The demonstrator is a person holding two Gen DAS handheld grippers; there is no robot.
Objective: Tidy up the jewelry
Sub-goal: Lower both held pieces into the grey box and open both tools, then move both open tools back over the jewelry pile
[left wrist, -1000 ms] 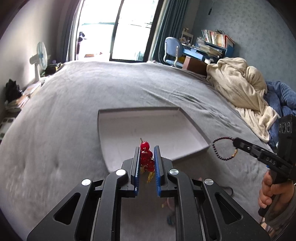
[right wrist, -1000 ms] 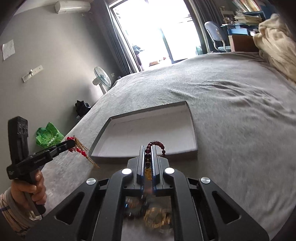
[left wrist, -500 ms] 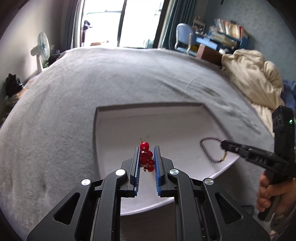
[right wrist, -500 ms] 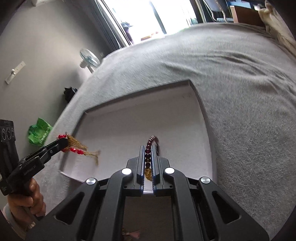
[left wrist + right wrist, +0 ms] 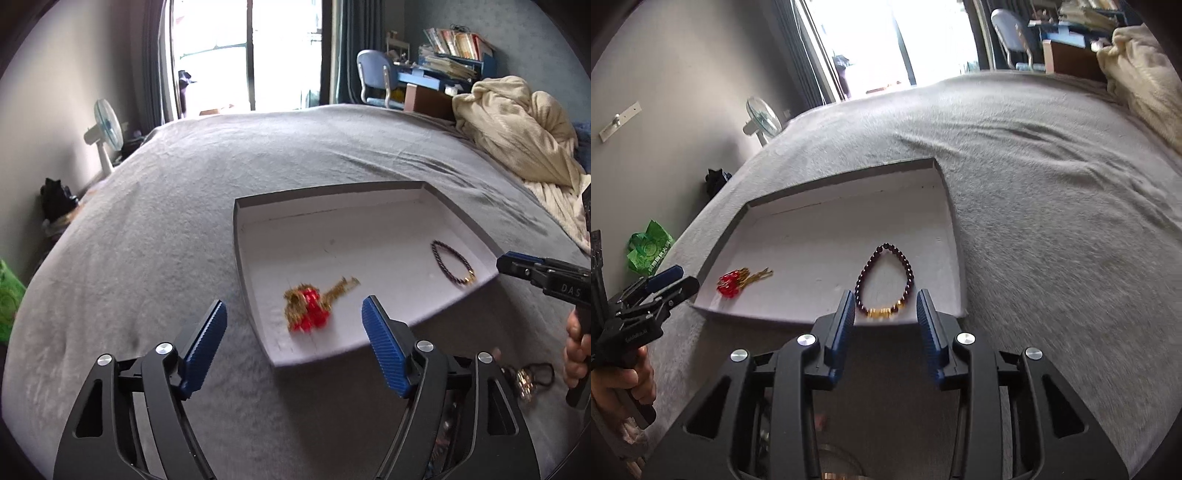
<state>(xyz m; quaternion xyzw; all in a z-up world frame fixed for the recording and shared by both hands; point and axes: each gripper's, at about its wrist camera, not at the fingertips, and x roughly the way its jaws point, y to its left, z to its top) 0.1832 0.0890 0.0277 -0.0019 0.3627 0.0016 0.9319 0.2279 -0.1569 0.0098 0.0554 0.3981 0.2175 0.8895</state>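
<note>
Just beyond right tongs (image 5: 886, 317): bracelet (image 5: 885, 280).

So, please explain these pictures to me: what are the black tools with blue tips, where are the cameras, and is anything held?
No robot here: a person holds two hand tools, each with a camera looking along its two fingers. One view comes from the left gripper, the other from the right gripper. Both are open and hold nothing. A shallow white tray lies on a grey bed. Inside it rest a red and gold ornament and a dark beaded bracelet. More jewelry lies on the bed nearby.
</note>
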